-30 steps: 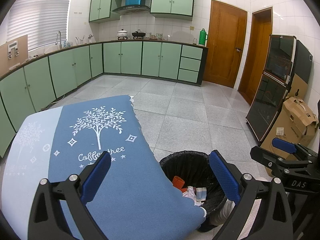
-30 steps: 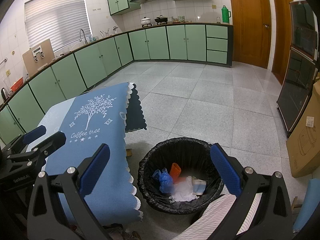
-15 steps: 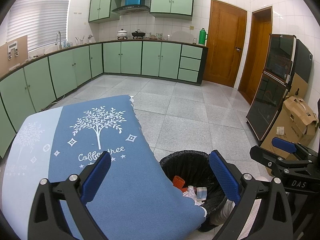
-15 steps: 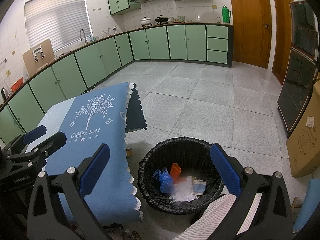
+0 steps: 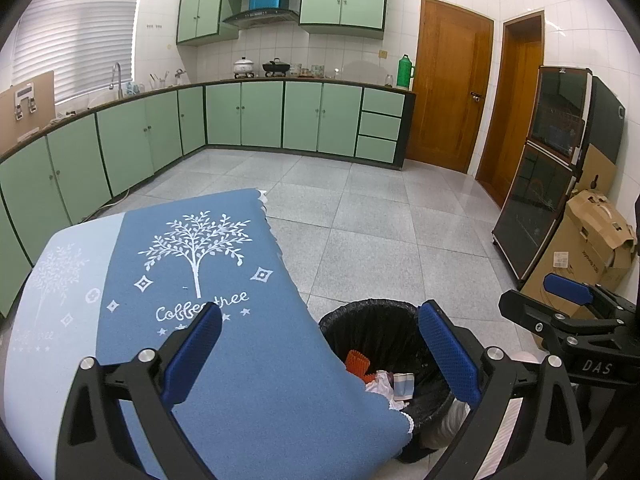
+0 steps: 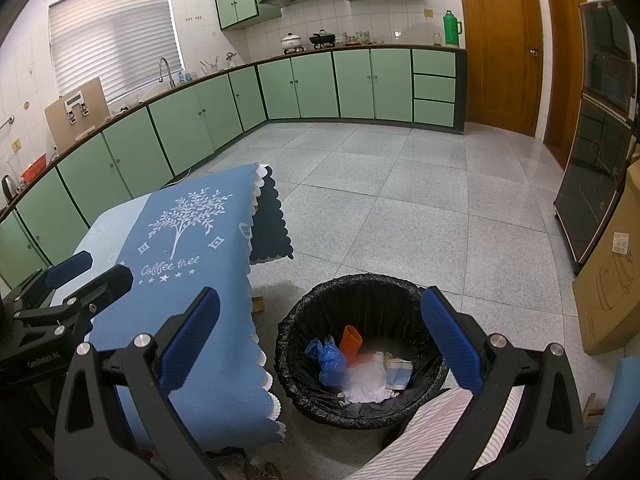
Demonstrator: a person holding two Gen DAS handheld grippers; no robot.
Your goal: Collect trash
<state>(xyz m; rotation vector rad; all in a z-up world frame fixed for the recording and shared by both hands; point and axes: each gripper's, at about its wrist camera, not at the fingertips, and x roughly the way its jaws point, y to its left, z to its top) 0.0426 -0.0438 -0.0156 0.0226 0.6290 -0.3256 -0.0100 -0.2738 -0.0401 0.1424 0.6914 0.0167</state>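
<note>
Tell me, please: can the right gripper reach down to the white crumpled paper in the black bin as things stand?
Probably yes. The right gripper is open, holds nothing, and sits above the black bin, whose mouth is uncovered. The white crumpled paper lies on top of the trash, and the blue tablecloth hangs beside the bin, not over it.

A round bin (image 6: 362,414) lined with a black bag is standing upright on the floor, just beside the blue tablecloth's hanging edge. Inside it are lying an orange ribbed cup (image 6: 351,340), a crumpled blue bag (image 6: 330,360), white paper (image 6: 366,384) and a small carton (image 6: 398,374).
</note>
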